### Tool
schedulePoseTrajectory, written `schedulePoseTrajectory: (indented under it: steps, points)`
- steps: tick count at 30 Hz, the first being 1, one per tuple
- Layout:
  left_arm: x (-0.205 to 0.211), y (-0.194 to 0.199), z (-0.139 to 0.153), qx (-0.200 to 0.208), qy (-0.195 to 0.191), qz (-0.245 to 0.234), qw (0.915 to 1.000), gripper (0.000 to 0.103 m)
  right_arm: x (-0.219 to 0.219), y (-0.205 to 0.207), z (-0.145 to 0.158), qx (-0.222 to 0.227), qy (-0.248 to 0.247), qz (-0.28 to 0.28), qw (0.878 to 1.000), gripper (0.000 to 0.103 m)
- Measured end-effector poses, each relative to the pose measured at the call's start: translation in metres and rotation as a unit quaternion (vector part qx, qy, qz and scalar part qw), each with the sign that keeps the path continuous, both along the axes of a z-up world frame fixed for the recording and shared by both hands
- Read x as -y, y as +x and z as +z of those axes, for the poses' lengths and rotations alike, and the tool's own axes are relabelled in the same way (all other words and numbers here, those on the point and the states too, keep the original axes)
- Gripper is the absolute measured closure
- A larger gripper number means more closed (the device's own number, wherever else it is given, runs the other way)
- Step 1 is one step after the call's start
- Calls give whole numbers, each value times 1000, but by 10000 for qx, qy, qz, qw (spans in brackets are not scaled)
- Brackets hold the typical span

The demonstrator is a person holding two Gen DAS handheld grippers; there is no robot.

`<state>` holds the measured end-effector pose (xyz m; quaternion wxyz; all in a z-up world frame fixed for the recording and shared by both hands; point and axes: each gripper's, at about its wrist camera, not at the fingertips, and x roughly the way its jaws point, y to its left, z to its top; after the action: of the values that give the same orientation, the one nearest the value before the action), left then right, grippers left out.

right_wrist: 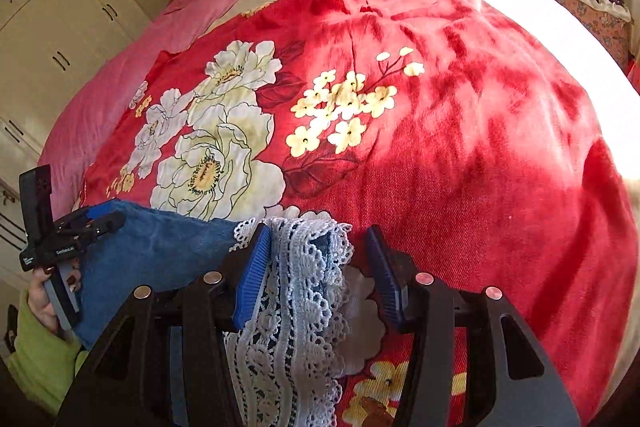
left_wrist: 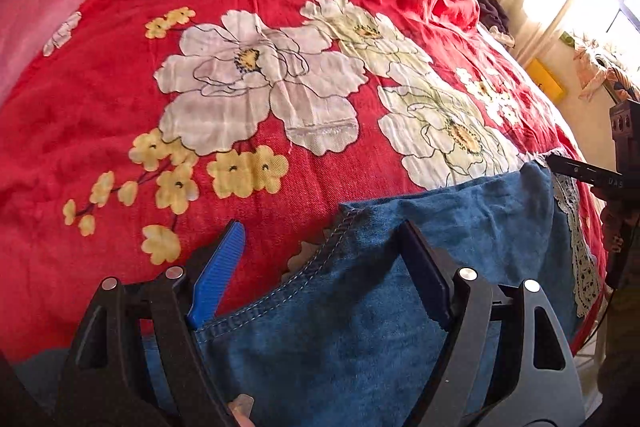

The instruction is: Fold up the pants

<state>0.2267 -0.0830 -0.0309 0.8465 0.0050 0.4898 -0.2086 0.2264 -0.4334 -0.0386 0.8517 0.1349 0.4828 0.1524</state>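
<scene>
While both grippers sit at the near edge of the bed, low in each frame, nothing is firmly held, and that is the main risk. The denim pants (left_wrist: pixel 360 307) lie on the red floral bedspread (left_wrist: pixel 240 7), filling the lower middle and lower right of the left wrist view. A stitched seam runs diagonally between the fingers of the left gripper (left_wrist: pixel 320 267). Its jaws stand wide apart: the blue-padded finger (left_wrist: pixel 218 267) rests on the bedspread just outside the seam, and the dark one lies over the denim, so no fabric is pinched.

In the right wrist view the white lace trim (right_wrist: pixel 296 287) of the pants drapes at bottom centre between the fingers of the right gripper (right_wrist: pixel 320 267). The lace lies against the left pad (right_wrist: pixel 252 275), but a clear gap shows before the other pad, so this gripper also looks released.

If the left gripper closes where it is, I judge it could catch the bedspread along with the denim, or only one layer. The lace is thin and open-worked, so the right pads may snag it, or hold trim alone while the heavier denim sags away. Lifting unevenly would skew the fold. Strong sunlight washes out the upper right of both views, hiding detail there. The person's hand (right_wrist: pixel 44 295), in a green sleeve, shows at lower left.
</scene>
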Motion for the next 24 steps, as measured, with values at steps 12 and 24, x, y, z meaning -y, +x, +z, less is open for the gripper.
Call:
schedulePoseTrajectory:
  steps: [12, 24]
  points:
    - [12, -10, 28, 548, 68, -146, 9984, 101, -6, -16, 42, 977, -104, 301, 9947, 90]
    - [5, -6, 7, 431, 200, 33, 9989, 72, -12, -8, 15, 583, -981, -56, 9935, 62]
